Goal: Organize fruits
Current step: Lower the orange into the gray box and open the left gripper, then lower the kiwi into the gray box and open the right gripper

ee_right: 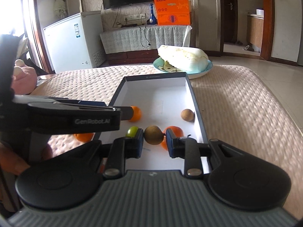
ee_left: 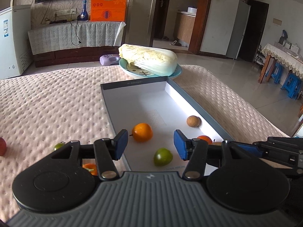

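right gripper (ee_right: 154,141): narrowed onto a brown fruit (ee_right: 153,134), pads at its two sides; held over the near end of the box (ee_right: 195,102)
left gripper (ee_left: 150,144): wide apart, nothing held, over the box's near-left edge
green fruit (ee_left: 162,156): in box, just ahead of the left gripper, between its fingers' lines
orange (ee_left: 142,132): in box, just past the left finger
second orange (ee_left: 204,138): in box, partly hidden behind the right finger of the left gripper
far brown fruit (ee_left: 193,121): in box, by its right wall, further ahead
loose fruit: an orange (ee_left: 90,168) and a green one (ee_left: 58,146) on the quilt (ee_left: 56,104) under and left of the left gripper; a red one (ee_left: 2,146) far left
cabbage (ee_left: 149,59): on a plate (ee_left: 178,71) beyond the box
handling (judged): fruits small, light, round, firm-skinned, roll easily; grip across the widest middle, gently
next (judged): release the brown fruit low so it does not roll
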`<state>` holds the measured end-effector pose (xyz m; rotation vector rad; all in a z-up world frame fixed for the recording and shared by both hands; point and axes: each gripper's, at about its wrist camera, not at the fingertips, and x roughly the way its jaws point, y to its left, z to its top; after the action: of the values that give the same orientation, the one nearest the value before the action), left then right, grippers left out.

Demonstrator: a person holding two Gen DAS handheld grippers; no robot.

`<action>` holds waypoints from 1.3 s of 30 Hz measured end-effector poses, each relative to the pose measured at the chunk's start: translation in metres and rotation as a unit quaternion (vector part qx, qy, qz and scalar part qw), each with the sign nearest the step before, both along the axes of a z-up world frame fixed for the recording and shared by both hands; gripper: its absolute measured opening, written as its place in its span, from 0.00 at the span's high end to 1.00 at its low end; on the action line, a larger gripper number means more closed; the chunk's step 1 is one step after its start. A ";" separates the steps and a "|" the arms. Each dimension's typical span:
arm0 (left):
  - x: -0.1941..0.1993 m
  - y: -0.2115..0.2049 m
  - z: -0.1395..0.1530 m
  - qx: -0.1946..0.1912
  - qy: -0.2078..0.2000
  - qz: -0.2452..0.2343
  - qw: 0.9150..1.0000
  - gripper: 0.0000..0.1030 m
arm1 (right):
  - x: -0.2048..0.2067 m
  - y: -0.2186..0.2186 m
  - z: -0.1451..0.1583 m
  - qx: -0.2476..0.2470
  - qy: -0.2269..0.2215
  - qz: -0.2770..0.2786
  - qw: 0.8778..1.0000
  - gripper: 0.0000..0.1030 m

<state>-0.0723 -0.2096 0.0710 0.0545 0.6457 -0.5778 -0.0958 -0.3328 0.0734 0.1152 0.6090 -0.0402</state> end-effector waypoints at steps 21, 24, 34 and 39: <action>-0.007 0.078 0.006 0.015 -0.001 0.019 1.000 0.42 | 0.028 0.025 -0.011 0.009 0.005 -0.009 1.000 0.72; -0.007 0.093 0.005 0.018 0.002 0.026 0.999 0.42 | 0.029 0.026 -0.012 0.009 0.005 -0.009 1.000 0.72; -0.005 0.122 -0.003 0.029 0.017 0.037 0.999 0.42 | 0.035 0.030 -0.013 0.008 0.003 -0.021 1.000 0.72; -0.005 0.128 -0.005 0.032 0.022 0.037 0.999 0.42 | 0.036 0.027 -0.014 0.006 0.002 -0.035 0.999 0.71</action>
<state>-0.0769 -0.0818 0.0657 0.0782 0.7059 -0.4871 -0.0595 -0.3062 0.0598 0.1480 0.6088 -0.1039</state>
